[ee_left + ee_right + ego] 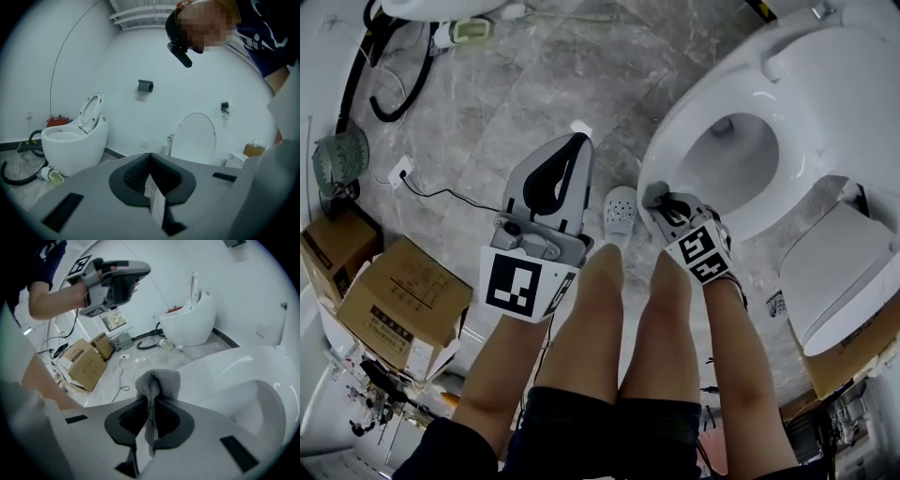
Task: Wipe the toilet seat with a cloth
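The right gripper (152, 397) has its jaws shut tight on a grey cloth (158, 382). The cloth is a coarse knitted weave. It is pinched into a narrow strip that runs lengthwise along the jaws, and it bunches into a soft rounded puff just past the tips. In the head view this puff (656, 195) lies against the front rim of the toilet seat (689, 108), with the right gripper (667, 208) slanting down onto it.

The seat is a smooth, glossy white oval ring. Its long axis runs from lower left to upper right in the head view, and its narrow front end points toward the person's legs.

The left gripper (150, 155) has its jaws closed together with nothing between them. It is held up off the floor, well apart from the seat, its grey plastic body (551, 192) pointing away from the person.

A white perforated slipper (621, 208) sits on the floor between the two grippers. The floor (534, 84) is grey veined stone. Cardboard boxes (403, 305) stand to the left, and a second white toilet (187, 323) stands by the far wall.
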A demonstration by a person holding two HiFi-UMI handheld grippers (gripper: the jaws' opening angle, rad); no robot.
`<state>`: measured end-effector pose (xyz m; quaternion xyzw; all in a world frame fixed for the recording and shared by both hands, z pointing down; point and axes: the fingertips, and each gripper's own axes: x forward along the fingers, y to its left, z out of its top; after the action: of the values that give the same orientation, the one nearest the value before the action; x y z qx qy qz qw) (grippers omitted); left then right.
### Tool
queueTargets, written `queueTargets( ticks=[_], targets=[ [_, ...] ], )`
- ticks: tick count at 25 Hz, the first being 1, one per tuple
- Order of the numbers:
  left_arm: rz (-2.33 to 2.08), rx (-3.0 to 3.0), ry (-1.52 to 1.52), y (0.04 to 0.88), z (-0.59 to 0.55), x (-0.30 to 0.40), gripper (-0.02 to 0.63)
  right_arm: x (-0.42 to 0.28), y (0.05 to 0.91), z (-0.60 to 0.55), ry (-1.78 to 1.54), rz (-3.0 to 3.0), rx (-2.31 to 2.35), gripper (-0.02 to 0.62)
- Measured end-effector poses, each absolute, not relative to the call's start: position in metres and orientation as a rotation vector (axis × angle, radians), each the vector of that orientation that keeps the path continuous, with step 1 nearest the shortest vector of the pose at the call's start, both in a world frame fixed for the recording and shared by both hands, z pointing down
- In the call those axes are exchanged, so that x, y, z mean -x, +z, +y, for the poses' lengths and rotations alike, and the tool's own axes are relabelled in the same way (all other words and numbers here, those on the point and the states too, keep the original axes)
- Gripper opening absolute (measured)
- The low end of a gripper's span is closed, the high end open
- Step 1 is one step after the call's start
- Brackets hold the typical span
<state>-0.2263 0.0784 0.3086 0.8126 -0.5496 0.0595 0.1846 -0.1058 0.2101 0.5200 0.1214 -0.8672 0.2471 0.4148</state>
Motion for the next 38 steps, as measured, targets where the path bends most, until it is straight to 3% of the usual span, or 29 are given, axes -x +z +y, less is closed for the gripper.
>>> queueTargets(
  ticks=[5,13,17,21,29,38],
  targets=[
    [-1.571,-2.286,0.169,0.305,0.075,0.233,0.012,0.102,0.517,0.148,0.642,-2.182,-0.490,0.049],
    [-1.603,-2.219,0.194,0.318,0.084,0.220,0.012,0.032,0.549,0.238,0.661,-1.990,-0.261,0.048],
    [-1.628,-2.191,0.202,0.319,0.081,0.213,0.012,0.042,0.536,0.240,0.650,-2.074,-0.213,0.048],
    [-1.667,-2.171,0.185,0.316,0.074,0.206,0.012,0.069,0.538,0.197,0.502,-2.138,-0.218,0.049],
    [-1.694,-2.148,0.174,0.315,0.061,0.191,0.012,0.046,0.550,0.094,0.406,-2.123,-0.447,0.051],
    [-1.694,-2.144,0.193,0.316,0.050,0.185,0.012,0.123,0.514,0.243,0.188,-2.178,0.292,0.051]
  ],
)
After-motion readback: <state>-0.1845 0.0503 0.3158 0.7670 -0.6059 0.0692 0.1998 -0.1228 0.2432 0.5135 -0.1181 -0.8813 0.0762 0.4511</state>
